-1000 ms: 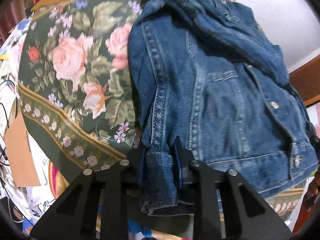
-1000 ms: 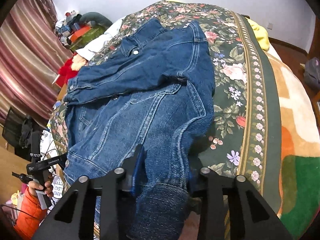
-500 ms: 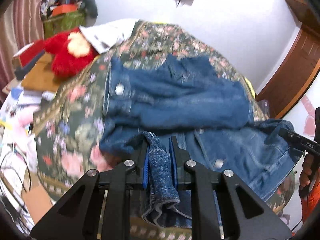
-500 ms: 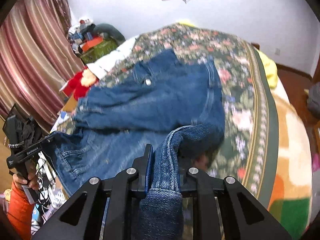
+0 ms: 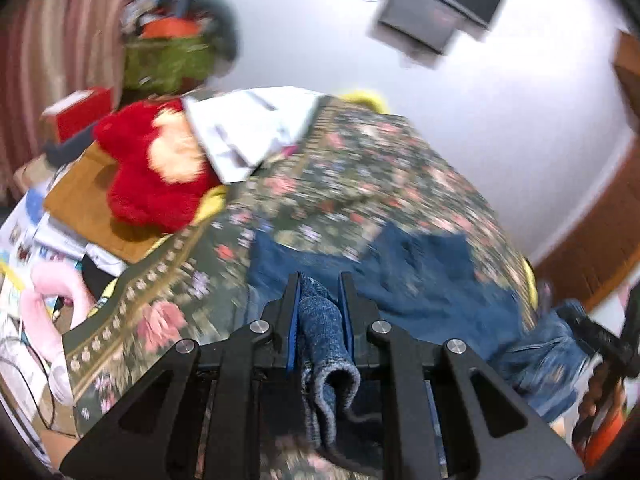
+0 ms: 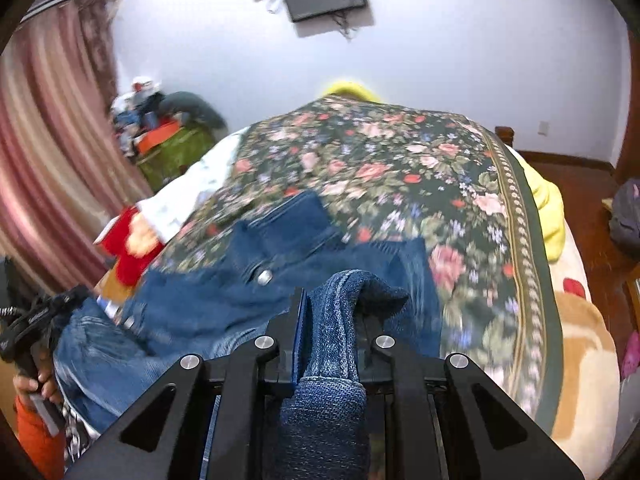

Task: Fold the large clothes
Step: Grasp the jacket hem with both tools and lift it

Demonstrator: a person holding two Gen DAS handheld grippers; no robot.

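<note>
The bed (image 6: 532,240), covered by a dark floral spread, filled the middle of both views, and the denim jacket (image 6: 224,304) lay across its near end, in the lower centre of each frame, with its collar toward the far side and a metal button (image 6: 264,278) showing. Both views were motion-blurred, so fine detail of the lay could not be confirmed. The right gripper (image 6: 330,322) was clenched on a thick roll of the jacket's denim at the bottom centre of its view; the left gripper (image 5: 318,308) was likewise clamped on a narrower bunch of hem at the bottom centre of its own. Judged from this, a fold of the lower part over the body was in progress. Risks noted: the bunched cloth in each gripper could slip out under the jacket's weight, dropping one corner and skewing the fold; uneven travel of the two grippers would likely leave the hem crooked over the chest. The near edge of the jacket hung at the lower left of the right view, beside the person's hand, and could drag off the bed. A red plush toy (image 5: 156,168) and white papers (image 5: 248,128) sat at the upper left of the left view, well apart from the jacket, and posed little hazard.
</note>
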